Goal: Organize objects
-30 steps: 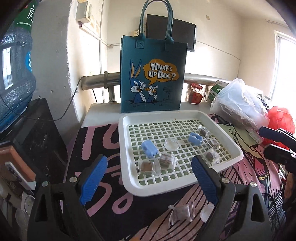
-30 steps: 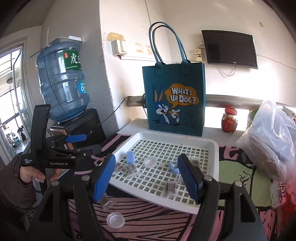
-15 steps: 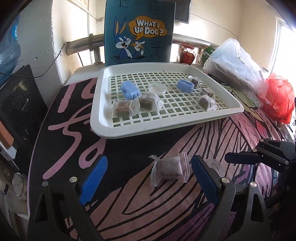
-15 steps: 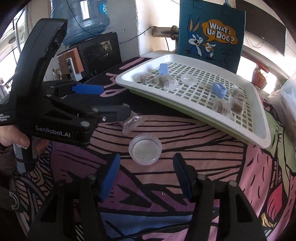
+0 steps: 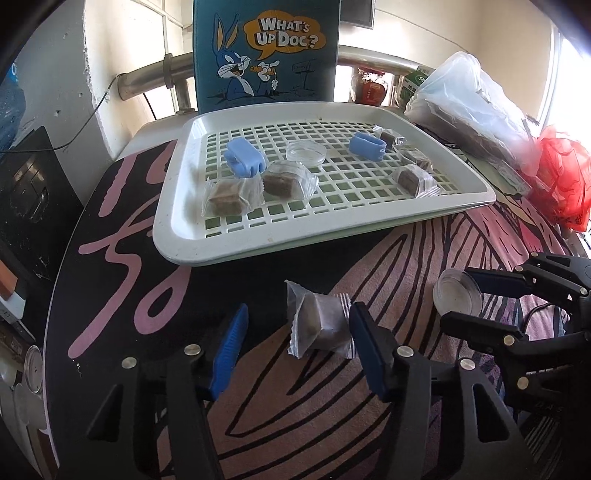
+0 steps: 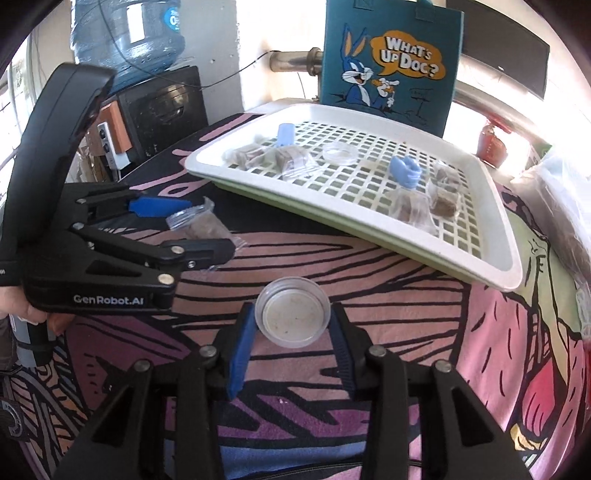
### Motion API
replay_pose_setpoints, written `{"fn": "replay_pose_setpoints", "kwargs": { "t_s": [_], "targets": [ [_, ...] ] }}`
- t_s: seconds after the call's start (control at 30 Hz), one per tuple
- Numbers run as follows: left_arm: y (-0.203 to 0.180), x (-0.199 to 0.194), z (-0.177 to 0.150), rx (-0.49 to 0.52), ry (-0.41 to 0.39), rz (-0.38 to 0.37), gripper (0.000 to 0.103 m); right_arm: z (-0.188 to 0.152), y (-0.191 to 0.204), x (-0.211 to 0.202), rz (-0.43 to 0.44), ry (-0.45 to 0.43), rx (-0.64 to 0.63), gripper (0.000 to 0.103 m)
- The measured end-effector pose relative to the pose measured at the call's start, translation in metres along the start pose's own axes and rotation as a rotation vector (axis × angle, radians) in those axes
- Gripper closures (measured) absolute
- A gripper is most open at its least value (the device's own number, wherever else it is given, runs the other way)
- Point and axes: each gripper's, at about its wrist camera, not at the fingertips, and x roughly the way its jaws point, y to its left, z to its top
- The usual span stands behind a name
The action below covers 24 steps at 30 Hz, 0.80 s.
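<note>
A brown snack in a clear wrapper [image 5: 317, 321] lies on the patterned cloth between the fingers of my left gripper [image 5: 299, 308]. Its jaws are closing: the right pad is at the wrapper's edge, the left pad still stands apart. From the right wrist view the left gripper [image 6: 207, 229] straddles the same snack [image 6: 201, 227]. My right gripper [image 6: 293, 310] is closing on a clear round dish [image 6: 293, 317], with both pads at its rim. The right gripper [image 5: 458, 299] also shows at the right of the left wrist view. Behind lies the white perforated tray [image 5: 258, 247].
The tray holds two blue clips [image 5: 243, 158], another clear dish [image 5: 306, 151] and several wrapped snacks. A teal cartoon tote bag [image 5: 266, 51] stands behind it. A plastic bag [image 5: 465, 107] and a red bag [image 5: 565, 177] sit right; a water bottle [image 6: 129, 33] left.
Both grippers have come down from over the tray to the cloth in front of it. The left jaws narrowed around the wrapped snack, the right jaws closed in on the round dish.
</note>
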Motion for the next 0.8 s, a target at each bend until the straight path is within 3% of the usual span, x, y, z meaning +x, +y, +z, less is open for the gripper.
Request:
{"fn": "replay_pose_setpoints", "kwargs": {
  "t_s": [0.07, 0.23, 0.37, 0.63, 0.8],
  "targets": [
    [-0.001, -0.001, -0.001, 0.001, -0.002, -0.001, 0.058, -0.001, -0.009, 0.000, -0.008, 0.005, 0.037, 0.064],
    [-0.004, -0.001, -0.001, 0.010, 0.001, 0.011, 0.057, -0.002, -0.011, -0.001, -0.029, 0.013, 0.042, 0.064],
    [-0.011, 0.001, -0.002, 0.040, 0.011, 0.042, 0.045, -0.002, -0.009, 0.000, -0.043, 0.014, 0.030, 0.064],
    [-0.003, 0.009, 0.000, 0.000, 0.055, 0.070, 0.000, -0.003, -0.009, -0.002, -0.054, 0.011, 0.038, 0.064],
    [-0.001, 0.009, 0.000, -0.010, 0.058, 0.064, 0.000, -0.004, -0.013, -0.002, -0.055, 0.011, 0.052, 0.064]
  ]
}}
